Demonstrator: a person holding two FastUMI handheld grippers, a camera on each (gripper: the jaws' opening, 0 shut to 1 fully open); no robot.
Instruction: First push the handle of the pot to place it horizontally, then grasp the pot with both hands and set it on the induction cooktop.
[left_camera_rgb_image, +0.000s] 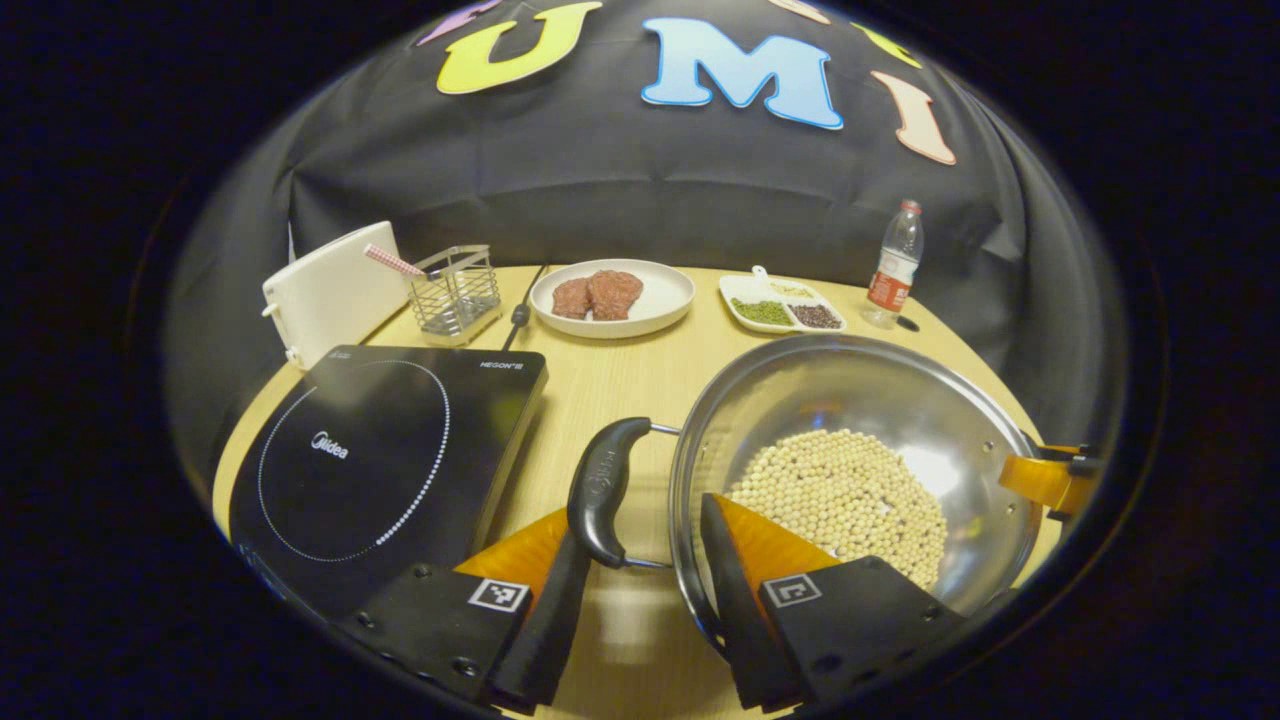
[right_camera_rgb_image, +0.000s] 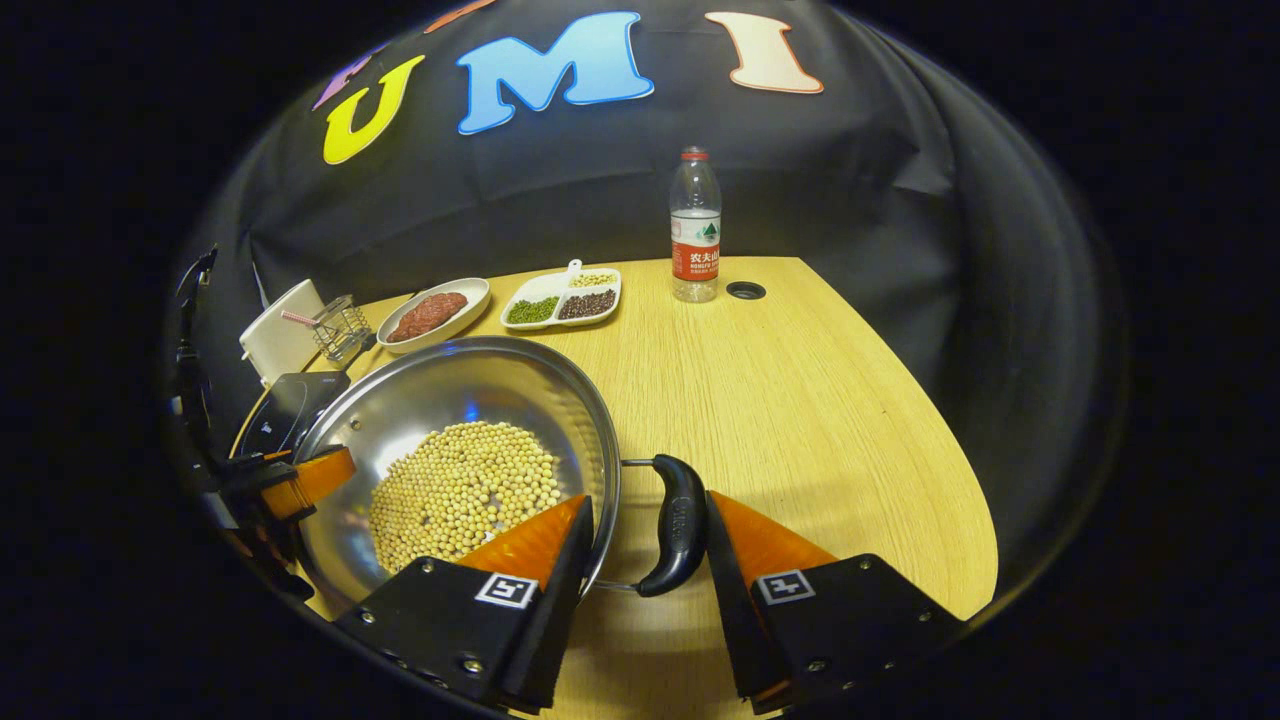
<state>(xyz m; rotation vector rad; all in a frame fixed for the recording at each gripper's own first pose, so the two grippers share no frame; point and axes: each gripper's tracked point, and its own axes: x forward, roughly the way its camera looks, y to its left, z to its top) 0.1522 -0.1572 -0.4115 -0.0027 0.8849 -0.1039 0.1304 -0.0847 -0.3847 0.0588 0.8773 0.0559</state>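
Note:
A steel pot (left_camera_rgb_image: 850, 390) holding soybeans (left_camera_rgb_image: 845, 490) sits on the wooden table to the right of the black induction cooktop (left_camera_rgb_image: 370, 450). My left gripper (left_camera_rgb_image: 645, 520) is open and straddles the pot's black left handle (left_camera_rgb_image: 600, 485) and the rim, with one finger outside the handle and the other over the beans. In the right gripper view, my right gripper (right_camera_rgb_image: 648, 500) is open around the pot's (right_camera_rgb_image: 470, 385) right handle (right_camera_rgb_image: 675, 525) in the same way, its outer finger close against the handle. The cooktop (right_camera_rgb_image: 290, 405) lies beyond the pot there.
At the back of the table stand a white board (left_camera_rgb_image: 335, 290), a wire basket (left_camera_rgb_image: 458, 295), a plate of meat (left_camera_rgb_image: 612, 297), a divided dish of beans (left_camera_rgb_image: 782, 305) and a water bottle (left_camera_rgb_image: 895, 265). Bare tabletop (right_camera_rgb_image: 800, 400) spreads right of the pot.

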